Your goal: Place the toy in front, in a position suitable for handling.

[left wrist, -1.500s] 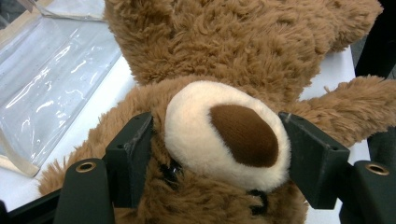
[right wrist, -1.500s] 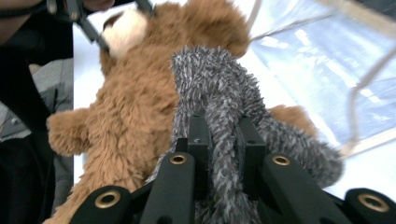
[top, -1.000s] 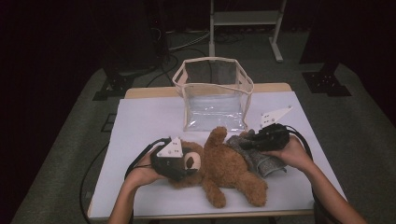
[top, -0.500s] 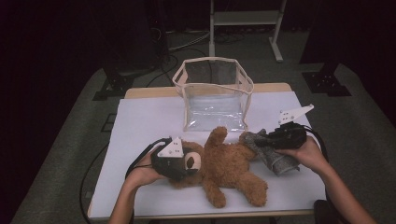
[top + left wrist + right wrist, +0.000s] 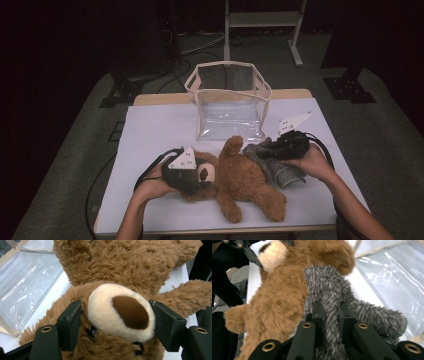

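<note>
Left tongs (image 5: 117, 315) clamp teddy bear (image 5: 245, 180) head; right tongs (image 5: 331, 315) pinch grey plush (image 5: 332, 290). Next: probably lift plush into clear bag (image 5: 230, 107).

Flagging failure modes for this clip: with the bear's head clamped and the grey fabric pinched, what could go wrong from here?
1. The right gripper pinches only a thin fold of the grey fuzzy cloth; a pull could slip it free.
2. The cloth lies against the teddy bear, so tugging may drag the bear along.
3. The left gripper squeezes the bear's soft muzzle; plush may pop out under load.
4. The clear bag stands close behind and could be knocked over.
</note>
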